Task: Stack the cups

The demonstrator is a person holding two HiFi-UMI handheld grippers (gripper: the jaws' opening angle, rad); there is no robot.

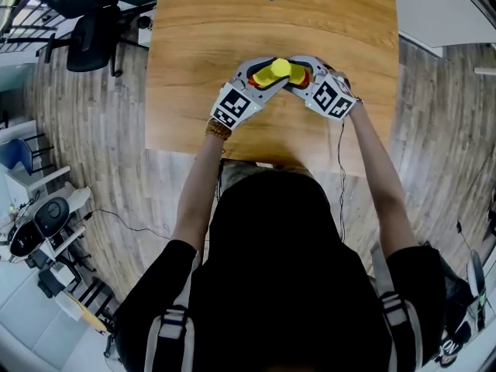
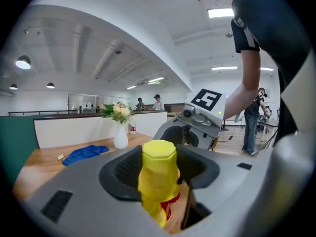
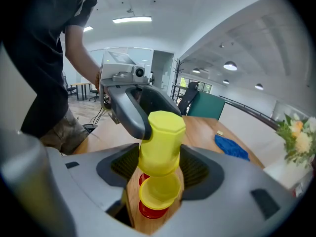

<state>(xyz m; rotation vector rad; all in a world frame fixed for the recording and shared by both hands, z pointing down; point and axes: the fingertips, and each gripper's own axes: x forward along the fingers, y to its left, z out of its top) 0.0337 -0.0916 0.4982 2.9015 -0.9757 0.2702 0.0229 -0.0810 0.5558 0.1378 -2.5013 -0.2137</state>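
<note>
Left hand-held gripper first: its jaws stand fairly wide, and both pads press on the flanks of the top yellow cup. The cup sits bottom up between them, with its eight-sided base uppermost. My right hand-held gripper comes at the same cup from the opposite side, nose to nose with the left one. Its jaws are also fairly wide, and its pads close on the yellow sides as well. One jaw of the left hand-held gripper lies against the cup's upper edge, just past my right jaws.

Directly under the top cup, between both pairs of jaws, sits a second yellow cup, and beneath that a red cup. The three are nested in one column that is not quite straight. I cannot tell for sure which way up the second cup is.

Below the column and both hand-held grippers lies the wooden tabletop; I cannot tell whether the red cup touches it. Far along the tabletop, beyond the left hand-held gripper, lie a crumpled blue cloth and a white vase holding flowers. Behind those runs a long white counter with people standing at it. Off the tabletop's far corner, well away from both hand-held grippers, stands a black office chair on the plank floor.
</note>
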